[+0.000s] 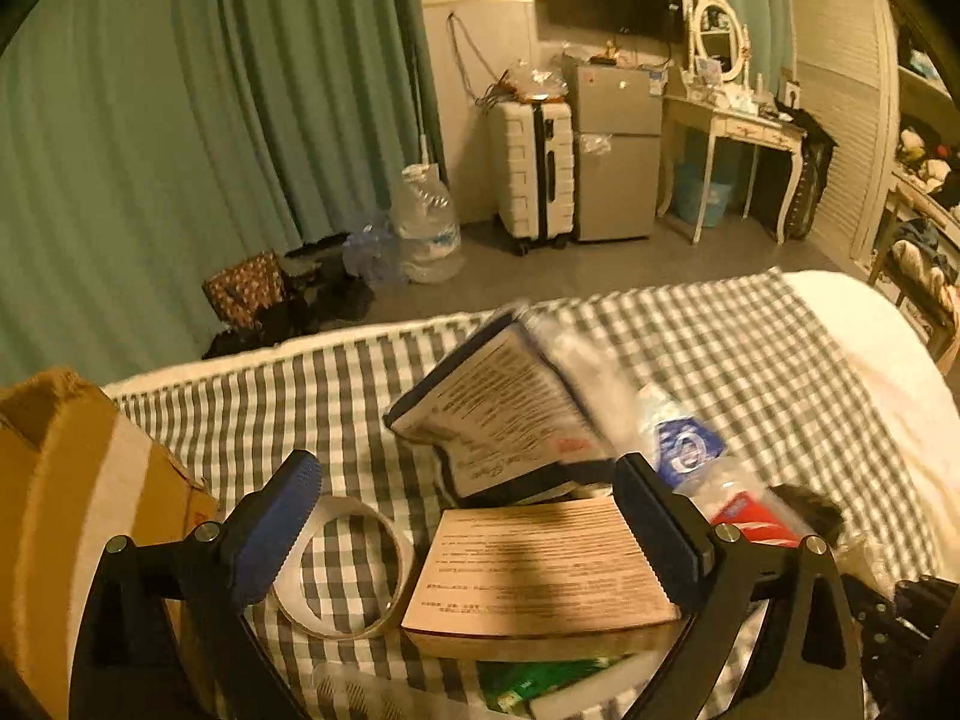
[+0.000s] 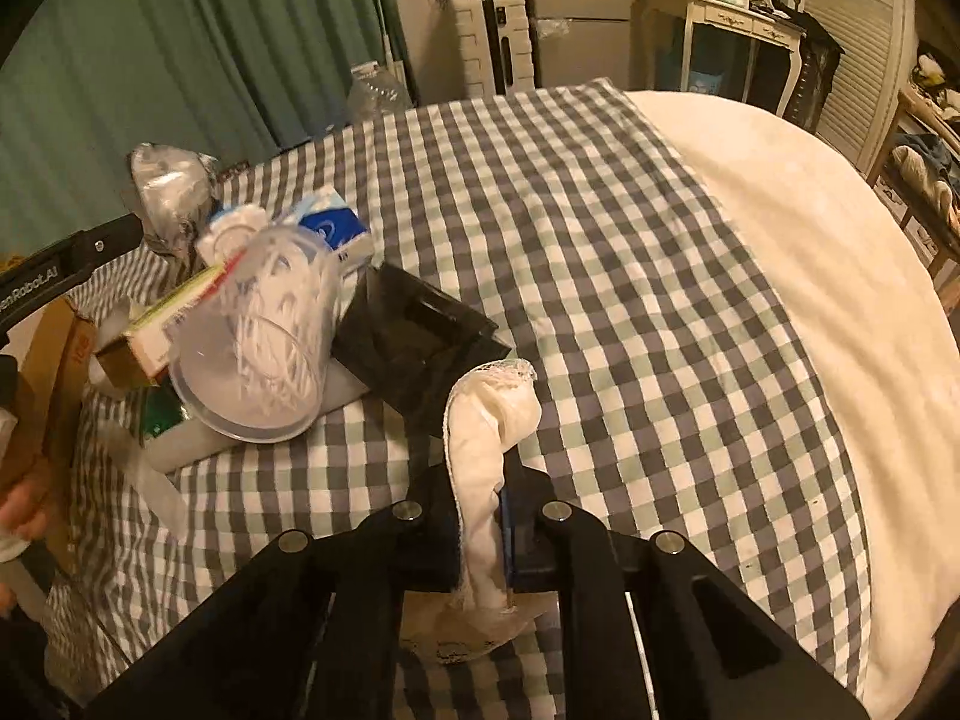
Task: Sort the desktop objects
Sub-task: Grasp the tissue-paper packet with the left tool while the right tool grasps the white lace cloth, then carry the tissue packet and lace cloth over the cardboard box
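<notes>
We hold a white cloth [image 2: 489,468] in the right jaws; the left jaws stand wide over the books [image 1: 540,570]. The pile (seemingly unsorted) remains beside the box [image 1: 72,480].

Both views are dim and carry a warm yellow-orange cast, as from indoor lamps; no lamp itself is visible. Fisheye distortion bends the curtain [image 1: 180,120] and the bed [image 2: 600,240] edges, and black vignette fills the corners. In the left view the open book [image 1: 498,414] is smeared by motion blur, and a soft shadow crosses the paper box [image 1: 540,570]. In the right view the cup [image 2: 258,354] and its clutter are blurred. The white quilt [image 2: 810,300] looks brightest, nearly washed out.
</notes>
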`<state>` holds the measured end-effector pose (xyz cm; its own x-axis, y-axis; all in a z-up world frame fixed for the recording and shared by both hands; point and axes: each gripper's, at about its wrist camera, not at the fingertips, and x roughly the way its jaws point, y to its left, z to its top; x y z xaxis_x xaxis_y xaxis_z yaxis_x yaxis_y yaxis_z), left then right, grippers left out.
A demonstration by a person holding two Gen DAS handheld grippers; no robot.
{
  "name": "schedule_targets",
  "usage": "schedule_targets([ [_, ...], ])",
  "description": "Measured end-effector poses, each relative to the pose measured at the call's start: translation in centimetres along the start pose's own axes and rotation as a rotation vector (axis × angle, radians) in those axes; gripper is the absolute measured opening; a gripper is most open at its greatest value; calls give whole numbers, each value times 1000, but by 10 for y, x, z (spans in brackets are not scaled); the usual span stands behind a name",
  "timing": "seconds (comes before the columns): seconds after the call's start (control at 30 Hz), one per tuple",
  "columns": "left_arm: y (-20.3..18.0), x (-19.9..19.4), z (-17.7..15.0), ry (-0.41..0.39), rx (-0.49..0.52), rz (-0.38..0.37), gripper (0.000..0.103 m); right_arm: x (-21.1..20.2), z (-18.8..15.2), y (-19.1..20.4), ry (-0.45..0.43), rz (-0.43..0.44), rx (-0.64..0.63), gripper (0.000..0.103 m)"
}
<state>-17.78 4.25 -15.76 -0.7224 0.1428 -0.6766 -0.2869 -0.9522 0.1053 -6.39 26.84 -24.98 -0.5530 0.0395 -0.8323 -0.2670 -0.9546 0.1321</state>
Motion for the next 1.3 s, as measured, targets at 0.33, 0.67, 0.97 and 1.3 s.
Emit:
schedule_targets([
  [0.33,-1,22,14,30,-123,-76,103,-31,12,5,-112,-11,0,9],
  [0.67,-15,76,5,154,-150,-95,46,-14,18,4,-147,0,-58,9],
  [0.97,0,36,4,94,-116,-84,10,-24,24,1,-183,-5,-20,9],
  [1.3,15,-61,22,-14,-108,-106,10,-84,40,-3,-297,11,5,9],
])
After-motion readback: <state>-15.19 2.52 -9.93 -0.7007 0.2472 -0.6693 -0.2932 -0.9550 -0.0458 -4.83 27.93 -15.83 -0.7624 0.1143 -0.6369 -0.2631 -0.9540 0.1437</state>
